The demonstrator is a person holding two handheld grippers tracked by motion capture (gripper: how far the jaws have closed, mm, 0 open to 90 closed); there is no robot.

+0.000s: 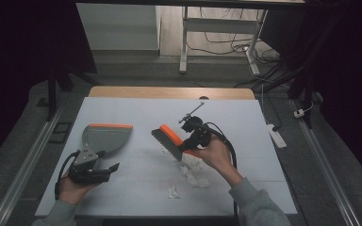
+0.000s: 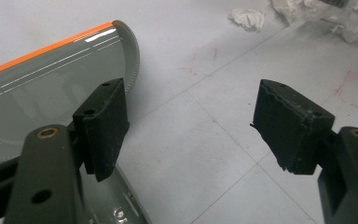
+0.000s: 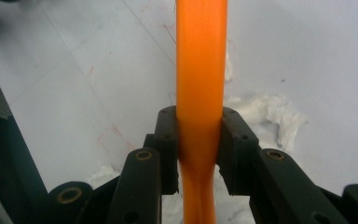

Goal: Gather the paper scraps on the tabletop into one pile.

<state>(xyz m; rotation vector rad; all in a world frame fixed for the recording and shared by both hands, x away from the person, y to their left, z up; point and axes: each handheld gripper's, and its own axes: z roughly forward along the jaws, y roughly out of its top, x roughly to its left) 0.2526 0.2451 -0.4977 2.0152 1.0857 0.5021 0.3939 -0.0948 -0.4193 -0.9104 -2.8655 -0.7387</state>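
right gripper view — right hand-held gripper (image 3: 199,144) clamped on orange brush handle (image 3: 200,70); left hand-held gripper (image 2: 191,126) jaws wide apart — beside dustpan (image 2: 51,88).

Left hand (image 1: 73,188) is coming in from bottom left, forearm angled up and inward, gripping the left gripper (image 1: 104,170) low over the table. Its jaws are standing wide apart, nothing between them, pointing toward table centre. Right hand (image 1: 215,154) is reaching in from bottom right, grey sleeve showing, wrist raised, holding the right gripper (image 3: 200,140) with jaws clamping tight, pointing left.
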